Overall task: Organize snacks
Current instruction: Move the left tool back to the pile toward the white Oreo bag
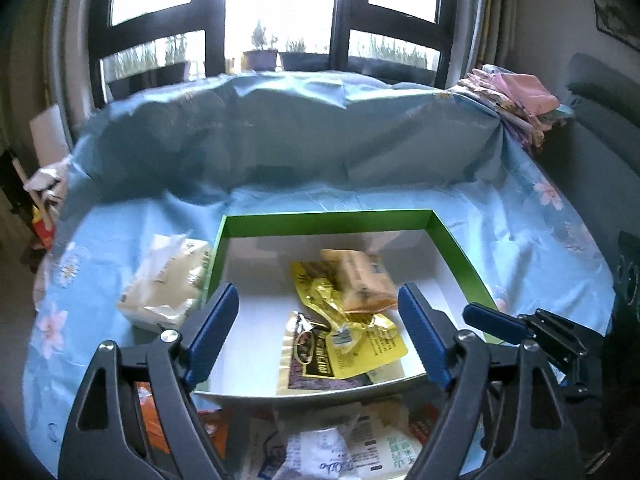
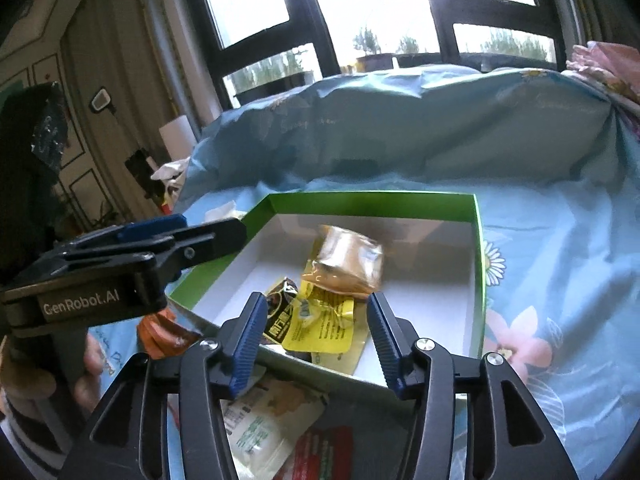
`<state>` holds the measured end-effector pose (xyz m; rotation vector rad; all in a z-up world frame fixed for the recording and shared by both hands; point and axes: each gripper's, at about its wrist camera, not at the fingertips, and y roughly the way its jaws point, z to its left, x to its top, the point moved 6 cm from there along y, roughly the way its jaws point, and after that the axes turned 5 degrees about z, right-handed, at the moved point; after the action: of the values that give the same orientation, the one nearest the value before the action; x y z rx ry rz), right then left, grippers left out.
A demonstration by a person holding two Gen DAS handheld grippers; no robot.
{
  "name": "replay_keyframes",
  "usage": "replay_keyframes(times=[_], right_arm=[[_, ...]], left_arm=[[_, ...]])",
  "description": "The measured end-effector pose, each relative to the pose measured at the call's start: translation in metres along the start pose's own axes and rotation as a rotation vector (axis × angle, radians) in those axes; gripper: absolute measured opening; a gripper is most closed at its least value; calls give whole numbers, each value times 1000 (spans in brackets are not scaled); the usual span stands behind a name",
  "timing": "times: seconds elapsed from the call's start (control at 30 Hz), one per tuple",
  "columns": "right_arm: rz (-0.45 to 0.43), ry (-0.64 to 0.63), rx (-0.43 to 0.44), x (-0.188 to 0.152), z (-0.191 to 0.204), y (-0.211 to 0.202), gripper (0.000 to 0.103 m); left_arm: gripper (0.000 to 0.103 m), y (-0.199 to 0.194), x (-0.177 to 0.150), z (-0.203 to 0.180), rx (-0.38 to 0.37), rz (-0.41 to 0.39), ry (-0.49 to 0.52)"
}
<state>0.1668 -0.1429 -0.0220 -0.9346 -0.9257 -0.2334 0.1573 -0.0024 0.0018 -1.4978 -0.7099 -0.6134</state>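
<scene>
A green box (image 1: 460, 256) with a white inside lies on the blue flowered cloth. In it are a tan snack packet (image 1: 360, 280), a yellow packet (image 1: 360, 340) and a dark packet (image 1: 308, 360), overlapping. My left gripper (image 1: 318, 334) hovers over the box's near edge, open, nothing between its pads. My right gripper (image 2: 316, 344) is also open over the near edge, with the tan packet (image 2: 344, 264), slightly blurred, and the yellow packet (image 2: 324, 320) beyond its tips. The left gripper (image 2: 208, 228) shows from the side in the right wrist view.
A cream packet (image 1: 168, 284) lies on the cloth left of the box. Several loose packets (image 1: 340, 440) sit in front of the box, among them an orange one (image 2: 164, 332) and a red one (image 2: 324, 452). Folded pink cloths (image 1: 520, 100) are at the back right.
</scene>
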Motion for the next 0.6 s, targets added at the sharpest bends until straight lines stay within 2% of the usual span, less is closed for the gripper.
replay_keyframes(times=[0.23,0.6], right_arm=[[-10,-3,27,-7,10,-10,53],[-10,6,62,-20,21,-17,53]], left_arm=[[82,-20,-5,3,50,-44,6],[83,-39,-21,0,89,-56,0]])
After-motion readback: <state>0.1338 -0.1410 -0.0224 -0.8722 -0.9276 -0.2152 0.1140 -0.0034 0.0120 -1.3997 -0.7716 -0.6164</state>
